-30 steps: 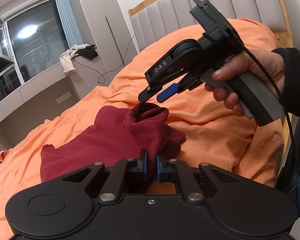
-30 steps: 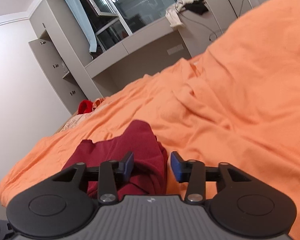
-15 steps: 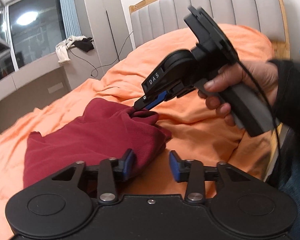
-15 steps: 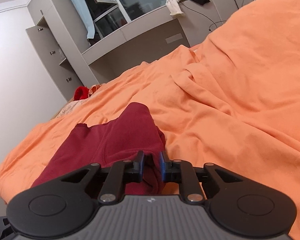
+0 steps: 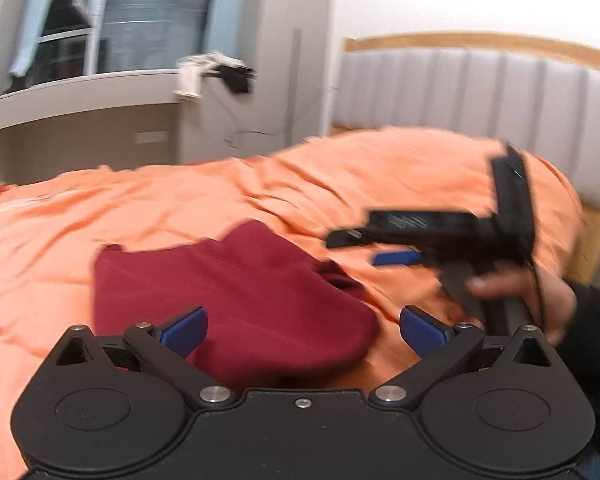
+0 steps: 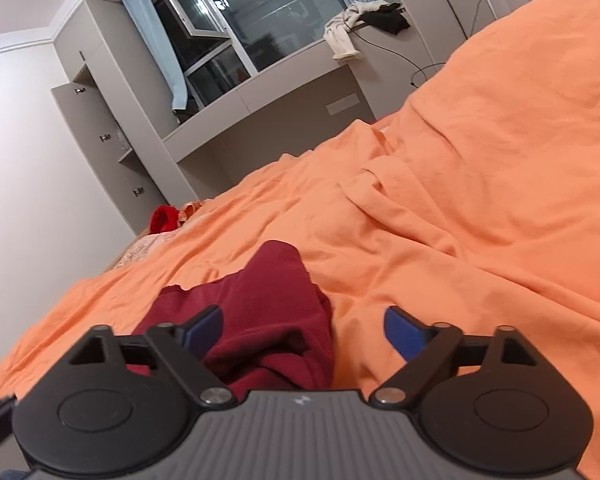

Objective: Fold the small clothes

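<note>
Looking along my left gripper (image 5: pixel 302 326), I see its blue pads (image 5: pixel 184 328) spread wide, having just been opening; the dark red garment (image 5: pixel 236 300) lies below and between them, and neither pad presses on it. The garment rests in a loose, rumpled heap on the orange bedsheet (image 5: pixel 140 200), one edge raised into a small peak on its far side. To the right in this view, blurred, I see my right gripper (image 5: pixel 364 246) from the side, held by a hand (image 5: pixel 524 296) in a dark sleeve, its tip just past the garment's right edge and clear of the cloth. From the right wrist camera, the right gripper (image 6: pixel 302 330) also has its jaws set far apart, just opened; the garment (image 6: pixel 268 312) fills the left half of the gap, close against the left pad (image 6: pixel 204 328), though I cannot tell whether they touch, while the right pad (image 6: pixel 404 332) stands over bare bedsheet (image 6: pixel 460 200). Nothing is clamped by either tool. Beyond the bed there is a grey padded headboard (image 5: pixel 480 92) with a wooden rim, a grey window ledge (image 6: pixel 284 80) with a pale cloth (image 6: pixel 344 32) and a black item (image 6: pixel 384 18) draped on it, and a small bright red cloth (image 6: pixel 164 218) at the far edge of the bed.
</note>
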Demonstrator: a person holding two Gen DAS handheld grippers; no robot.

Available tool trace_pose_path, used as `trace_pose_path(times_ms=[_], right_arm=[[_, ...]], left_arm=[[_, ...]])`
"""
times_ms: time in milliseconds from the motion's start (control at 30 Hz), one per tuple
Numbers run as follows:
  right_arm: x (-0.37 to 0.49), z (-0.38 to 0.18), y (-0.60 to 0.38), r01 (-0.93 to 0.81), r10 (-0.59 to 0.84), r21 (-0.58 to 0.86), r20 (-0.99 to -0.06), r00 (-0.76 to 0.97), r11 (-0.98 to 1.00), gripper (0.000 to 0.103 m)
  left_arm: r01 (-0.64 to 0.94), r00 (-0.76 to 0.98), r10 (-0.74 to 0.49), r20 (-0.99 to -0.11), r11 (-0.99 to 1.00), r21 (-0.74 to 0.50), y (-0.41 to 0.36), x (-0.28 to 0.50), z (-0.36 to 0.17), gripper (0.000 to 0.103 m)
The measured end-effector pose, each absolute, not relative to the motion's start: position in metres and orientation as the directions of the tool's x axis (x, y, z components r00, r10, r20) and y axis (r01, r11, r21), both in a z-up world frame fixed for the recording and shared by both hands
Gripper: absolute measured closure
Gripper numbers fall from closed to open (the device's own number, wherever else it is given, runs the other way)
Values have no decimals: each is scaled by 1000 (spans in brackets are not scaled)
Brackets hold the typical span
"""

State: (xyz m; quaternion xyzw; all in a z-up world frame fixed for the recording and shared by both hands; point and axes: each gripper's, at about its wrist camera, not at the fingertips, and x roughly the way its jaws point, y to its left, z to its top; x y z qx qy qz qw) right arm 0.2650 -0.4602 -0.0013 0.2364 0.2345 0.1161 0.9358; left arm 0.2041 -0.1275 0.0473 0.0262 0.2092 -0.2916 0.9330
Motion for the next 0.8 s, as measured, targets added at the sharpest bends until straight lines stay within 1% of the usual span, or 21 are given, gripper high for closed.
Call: trace_pose_path(times_ms=[67,167,267,367,500,600,633,700,800], right_arm=[[265,-1,-457,-114,331,491,-382,863,863,2],[268,-3,-452,-110,323,471,-399,858,875,1],[271,-6,-448,-110,328,468,-414,849,877,1],[270,-7,-445,-116,327,467,-401,856,876,1],[266,-4,-438,-149,322,438,-353,878,887,0],[265,-3,-430,-182,332,404,-339,880,896,0],[266,-4,-426,-185,328,388,-345,879,903,0],[270,-9,-419,-174,309,346,-384,870,922,0],[278,-22,-412,-140,284,324,-456,844,936,0]], left_arm=[[514,764,-511,-394,851,-108,-114,212,52,1],[417,809,-443,-386,896,-154,-91,226,56,1],[305,830,-355,-430,935,-183,-73,249,54,1],[233,821,-319,-474,945,-231,-53,272,49,1],[204,770,-361,-526,921,-332,-31,297,33,1],[198,750,-380,-542,910,-364,-24,303,16,1],[198,743,-381,-550,911,-363,-25,303,10,1],[197,728,-386,-566,909,-367,-26,305,-2,1],[200,730,-402,-553,899,-389,-22,304,-13,1]])
